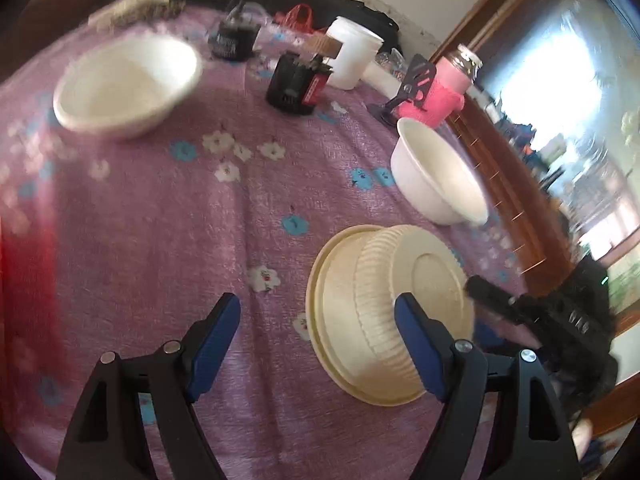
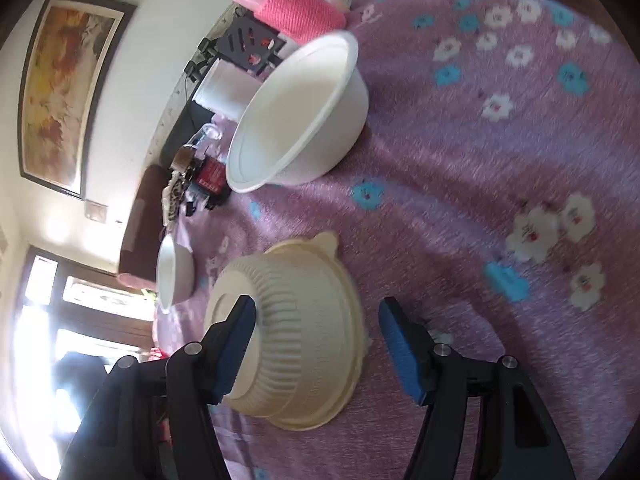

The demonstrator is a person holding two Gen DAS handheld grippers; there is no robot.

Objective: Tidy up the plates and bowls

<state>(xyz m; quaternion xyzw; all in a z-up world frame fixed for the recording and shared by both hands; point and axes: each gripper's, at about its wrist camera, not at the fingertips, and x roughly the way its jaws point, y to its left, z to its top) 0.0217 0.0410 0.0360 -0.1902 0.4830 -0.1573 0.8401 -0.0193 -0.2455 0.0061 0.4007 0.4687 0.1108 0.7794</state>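
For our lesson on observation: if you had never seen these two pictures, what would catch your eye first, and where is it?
First, the cream ribbed bowl turned upside down on the purple flowered cloth, lying between the blue pads of the right gripper, which do not press it. Behind it stands an upright white bowl, with a jar in a pink knitted sleeve beyond. In the left wrist view, another white bowl sits far left.

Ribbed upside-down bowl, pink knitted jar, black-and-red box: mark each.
ribbed upside-down bowl (image 2: 296, 344), right wrist view, ribbed side wall
pink knitted jar (image 1: 438, 94), left wrist view, knitted sleeve
black-and-red box (image 1: 296, 84), left wrist view, front face
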